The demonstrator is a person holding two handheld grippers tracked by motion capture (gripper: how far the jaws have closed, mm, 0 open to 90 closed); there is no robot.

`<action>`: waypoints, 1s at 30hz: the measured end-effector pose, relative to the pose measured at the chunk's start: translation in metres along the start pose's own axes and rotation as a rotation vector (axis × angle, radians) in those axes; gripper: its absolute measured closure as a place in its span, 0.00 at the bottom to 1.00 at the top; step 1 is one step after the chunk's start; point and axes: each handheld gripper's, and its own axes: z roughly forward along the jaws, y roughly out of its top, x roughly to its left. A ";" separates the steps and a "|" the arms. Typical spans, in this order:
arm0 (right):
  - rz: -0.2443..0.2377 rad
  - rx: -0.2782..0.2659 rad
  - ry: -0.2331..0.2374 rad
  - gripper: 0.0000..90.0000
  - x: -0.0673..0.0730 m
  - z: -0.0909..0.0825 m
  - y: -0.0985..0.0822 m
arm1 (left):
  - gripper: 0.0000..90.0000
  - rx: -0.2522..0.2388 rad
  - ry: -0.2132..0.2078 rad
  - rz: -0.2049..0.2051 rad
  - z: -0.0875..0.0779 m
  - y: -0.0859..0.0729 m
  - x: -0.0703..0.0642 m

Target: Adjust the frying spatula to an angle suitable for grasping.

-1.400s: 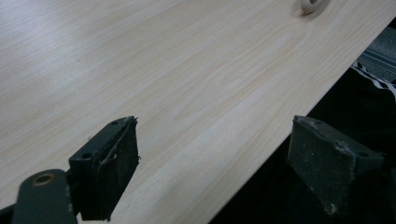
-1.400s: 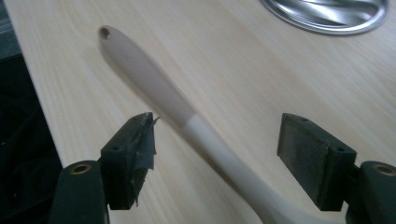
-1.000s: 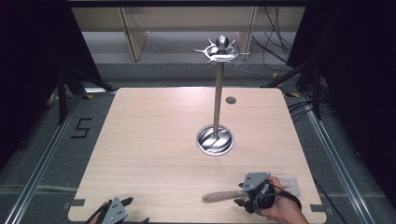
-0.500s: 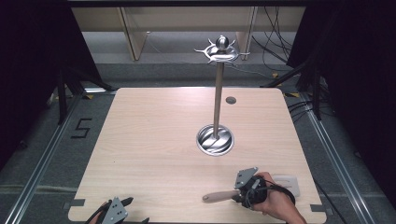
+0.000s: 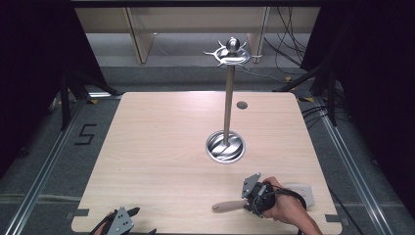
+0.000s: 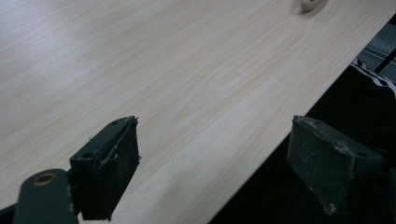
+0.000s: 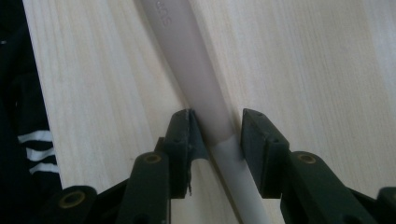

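Observation:
A spatula with a pale wooden handle (image 5: pixel 226 206) and a white blade (image 5: pixel 299 189) lies flat near the table's front right edge. My right gripper (image 5: pixel 246 202), held by a hand, sits over its neck. In the right gripper view its jaws (image 7: pixel 217 126) straddle the spatula (image 7: pixel 187 51) where wood meets white. They are open only narrowly: the left pad touches it and a thin gap remains at the right pad. My left gripper (image 5: pixel 121 223) rests at the front left edge, wide open (image 6: pixel 215 163) over bare wood and holding nothing.
A tall metal stand (image 5: pixel 227 98) with hooks at the top (image 5: pixel 232 53) rises from a round steel base (image 5: pixel 225 147) at the table's middle right. A small dark hole (image 5: pixel 242 105) lies behind it. The light wood table (image 5: pixel 147 147) ends in dark floor on all sides.
My right gripper and hand have slid a little left and up along the spatula, which has stayed flat in place. The left gripper has not moved.

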 end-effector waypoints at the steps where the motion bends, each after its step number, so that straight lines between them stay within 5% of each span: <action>1: 0.031 0.045 -0.001 0.73 0.002 -0.001 0.003 | 0.17 -0.002 -0.008 0.020 0.000 0.001 0.001; 2: -0.017 0.030 0.012 0.73 -0.002 0.001 0.004 | 0.17 -0.006 -0.009 -0.014 0.001 0.000 -0.001; 4: 0.017 0.064 0.010 0.73 0.000 -0.001 0.006 | 0.17 0.000 -0.011 -0.007 0.000 0.000 -0.001; 7: -0.046 0.080 0.028 0.74 -0.007 0.001 0.009 | 0.17 -0.006 -0.009 -0.003 0.001 0.000 -0.001; 8: 0.009 0.109 0.032 0.74 -0.004 -0.001 0.009 | 0.17 -0.004 -0.011 -0.003 0.001 0.000 -0.001; 11: -0.051 0.112 0.069 0.76 -0.008 0.001 0.013 | 0.18 -0.007 -0.009 0.001 0.001 0.000 -0.001; 15: -0.032 0.156 0.054 0.77 -0.006 0.000 0.017 | 0.18 -0.007 -0.009 0.000 0.001 0.000 -0.001; 16: -0.077 0.166 0.065 0.78 -0.009 0.000 0.018 | 0.18 -0.005 -0.010 0.004 0.001 0.000 -0.001; 19: -0.076 0.180 0.028 0.84 -0.009 0.001 0.020 | 0.18 -0.008 -0.010 0.003 0.001 0.000 -0.001; 25: -0.031 0.175 0.008 0.84 -0.011 0.000 0.019 | 0.18 -0.019 -0.014 -0.012 0.002 0.000 -0.002; 28: -0.064 0.117 -0.013 0.85 -0.016 -0.002 0.016 | 0.18 -0.003 -0.009 -0.001 0.002 0.000 -0.001; 29: 0.000 0.117 -0.021 0.85 -0.013 -0.006 0.016 | 0.18 -0.009 -0.011 0.003 0.001 0.000 -0.001; 30: -0.020 0.085 -0.008 0.85 -0.017 -0.010 0.015 | 0.18 -0.008 -0.011 0.000 0.001 0.000 -0.001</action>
